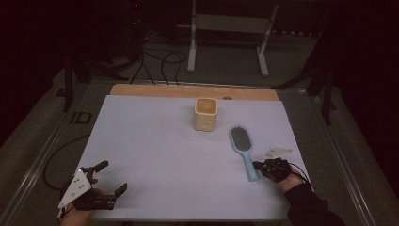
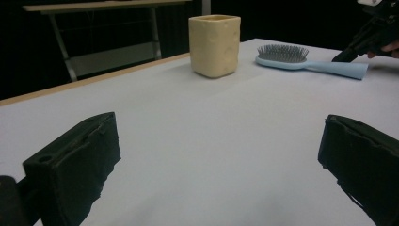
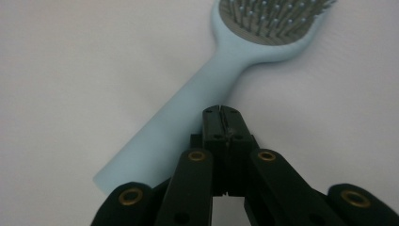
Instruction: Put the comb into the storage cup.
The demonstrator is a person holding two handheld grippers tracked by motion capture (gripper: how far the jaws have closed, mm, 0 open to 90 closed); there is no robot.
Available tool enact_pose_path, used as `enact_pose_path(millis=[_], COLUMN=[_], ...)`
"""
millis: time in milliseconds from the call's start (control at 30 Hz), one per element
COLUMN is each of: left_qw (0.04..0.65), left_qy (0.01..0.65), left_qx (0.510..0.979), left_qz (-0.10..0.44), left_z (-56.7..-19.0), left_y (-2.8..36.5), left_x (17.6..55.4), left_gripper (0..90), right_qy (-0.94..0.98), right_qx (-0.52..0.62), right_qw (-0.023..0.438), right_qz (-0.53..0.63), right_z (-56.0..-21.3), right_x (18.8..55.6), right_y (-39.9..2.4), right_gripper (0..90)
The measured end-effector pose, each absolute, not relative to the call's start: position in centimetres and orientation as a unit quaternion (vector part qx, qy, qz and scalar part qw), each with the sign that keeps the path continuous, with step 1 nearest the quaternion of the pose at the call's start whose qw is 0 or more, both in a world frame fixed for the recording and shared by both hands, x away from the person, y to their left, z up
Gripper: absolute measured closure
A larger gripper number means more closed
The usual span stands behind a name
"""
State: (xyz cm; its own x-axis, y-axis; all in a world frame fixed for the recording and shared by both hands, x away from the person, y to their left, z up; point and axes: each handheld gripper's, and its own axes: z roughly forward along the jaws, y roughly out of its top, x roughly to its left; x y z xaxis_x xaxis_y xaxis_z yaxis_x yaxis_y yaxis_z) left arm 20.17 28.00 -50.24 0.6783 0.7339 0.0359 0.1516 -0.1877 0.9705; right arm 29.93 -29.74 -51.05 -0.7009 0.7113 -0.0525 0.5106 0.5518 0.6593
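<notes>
A white sheet (image 1: 164, 155) is covering almost the whole table (image 1: 141, 89), and only a wooden strip is showing along the far edge. On the sheet, near the far middle, a beige square cup (image 1: 205, 114) is standing upright with its mouth open to the top. To the right of the cup and a little nearer to the person, a light blue hairbrush (image 1: 244, 149) is lying flat with its bristles facing up; its head is pointing toward the cup and its handle is pointing toward the person.

The right gripper (image 1: 258, 165) is resting low at the end of the brush handle, on its right side. In the right gripper view its jaws are pressed together with nothing between them, and the closed tip (image 3: 221, 113) is sitting just at the edge of the handle. The left gripper (image 1: 113, 178) is waiting at the near left corner, well apart from the brush, and its jaws are standing wide with only bare sheet between them. Nothing is lying between the brush and the cup.
</notes>
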Motion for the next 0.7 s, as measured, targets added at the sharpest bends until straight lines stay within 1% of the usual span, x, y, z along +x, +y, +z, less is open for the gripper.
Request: enact_pose_path(millis=[233, 467, 700], left_qw=[0.560, 0.561, 0.560], left_qy=[0.305, 0.305, 0.307], left_qx=[0.724, 0.724, 0.723], left_qz=[0.262, 0.261, 0.261], left_z=[-50.2, -50.2, -50.2], left_y=[28.0, 28.0, 28.0], left_x=[20.2, 20.2, 20.2], left_gripper=[0.0, 0.0, 0.0], right_qy=[0.868, 0.854, 0.836], right_qx=[0.351, 0.371, 0.396], right_qw=[0.157, 0.177, 0.199], right_qz=[0.314, 0.320, 0.324], right_z=[-51.1, -49.9, -48.3], right_x=[29.9, 29.6, 29.0], right_y=[-29.5, -30.4, -29.9], right_gripper=[90.0, 90.0, 90.0])
